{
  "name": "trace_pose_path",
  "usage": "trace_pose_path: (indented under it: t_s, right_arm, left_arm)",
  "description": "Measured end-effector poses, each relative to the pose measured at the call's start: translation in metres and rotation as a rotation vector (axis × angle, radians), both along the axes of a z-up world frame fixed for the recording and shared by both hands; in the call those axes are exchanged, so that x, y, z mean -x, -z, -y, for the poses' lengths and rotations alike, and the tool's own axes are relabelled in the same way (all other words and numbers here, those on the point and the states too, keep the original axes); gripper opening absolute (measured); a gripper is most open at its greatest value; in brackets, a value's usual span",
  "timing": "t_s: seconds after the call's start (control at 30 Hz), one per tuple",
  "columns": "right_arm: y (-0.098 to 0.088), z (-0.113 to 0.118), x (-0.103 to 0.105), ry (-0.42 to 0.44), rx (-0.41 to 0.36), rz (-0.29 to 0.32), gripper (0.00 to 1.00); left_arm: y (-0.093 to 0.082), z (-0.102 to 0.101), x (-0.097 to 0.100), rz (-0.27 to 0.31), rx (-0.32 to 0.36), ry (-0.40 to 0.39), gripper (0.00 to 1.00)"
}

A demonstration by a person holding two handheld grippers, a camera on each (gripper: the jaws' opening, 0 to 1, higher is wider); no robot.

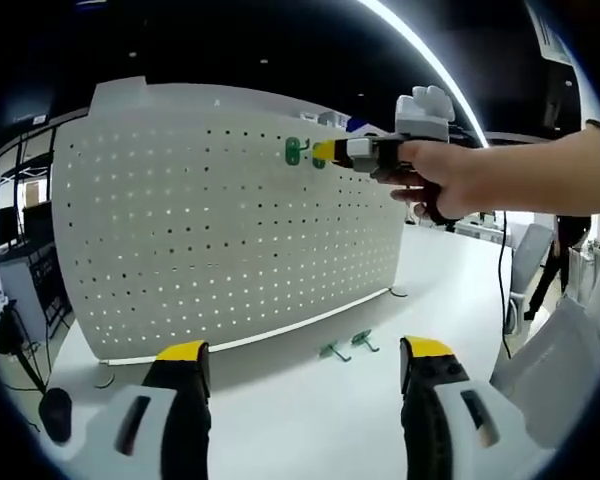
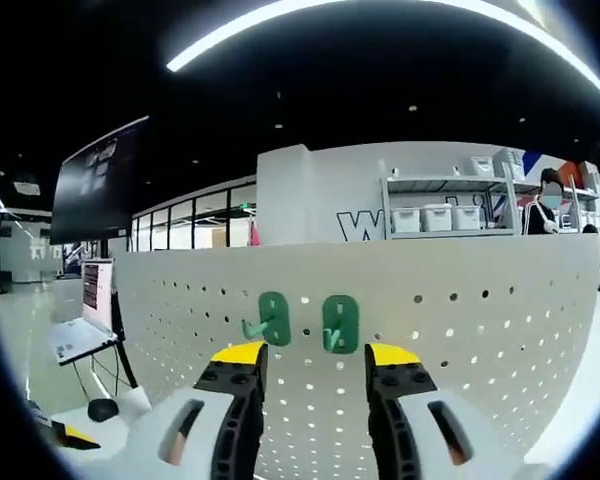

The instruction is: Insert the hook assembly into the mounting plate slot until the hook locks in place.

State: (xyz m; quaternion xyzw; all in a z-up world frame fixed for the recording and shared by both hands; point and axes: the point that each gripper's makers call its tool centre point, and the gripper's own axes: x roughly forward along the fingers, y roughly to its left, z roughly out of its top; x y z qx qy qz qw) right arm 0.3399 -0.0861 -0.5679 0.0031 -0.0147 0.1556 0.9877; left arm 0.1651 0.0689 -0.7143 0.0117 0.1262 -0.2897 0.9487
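A white pegboard mounting plate stands upright on the white table. Two green hooks hang side by side near its upper edge. A hand holds my right gripper with its tips just short of the right-hand hook; in the right gripper view this gripper is open, its jaws either side of that hook without touching it. Two more green hooks lie on the table at the board's foot. My left gripper is open and holds nothing, low over the table in front of the board.
A laptop sits on a stand to the board's left, with a dark mouse near the table edge. Behind the board are shelves with white bins and a person. A cable hangs from the right gripper.
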Motion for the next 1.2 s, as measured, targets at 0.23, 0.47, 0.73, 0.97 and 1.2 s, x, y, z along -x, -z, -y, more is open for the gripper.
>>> trace_pose_path:
  t_s: [0.23, 0.47, 0.73, 0.97, 1.2]
  right_arm:
    - [0.003, -0.002, 0.003, -0.032, -0.032, -0.01, 0.61]
    - [0.0, -0.01, 0.007, -0.064, -0.047, 0.015, 0.65]
    - [0.003, -0.007, 0.008, -0.077, -0.066, -0.003, 0.6]
    - [0.005, -0.002, 0.019, -0.11, -0.071, 0.01, 0.61]
    - [0.012, 0.008, 0.03, -0.144, -0.055, 0.012, 0.62]
  left_arm:
    - [-0.002, 0.002, 0.001, 0.001, 0.012, 0.005, 0.82]
    - [-0.003, 0.003, 0.001, 0.002, 0.014, 0.01, 0.82]
    - [-0.003, 0.002, 0.001, 0.003, 0.005, 0.01, 0.82]
    - [-0.004, 0.005, -0.001, 0.002, 0.002, 0.015, 0.82]
    - [-0.006, 0.008, -0.004, 0.01, -0.006, 0.03, 0.82]
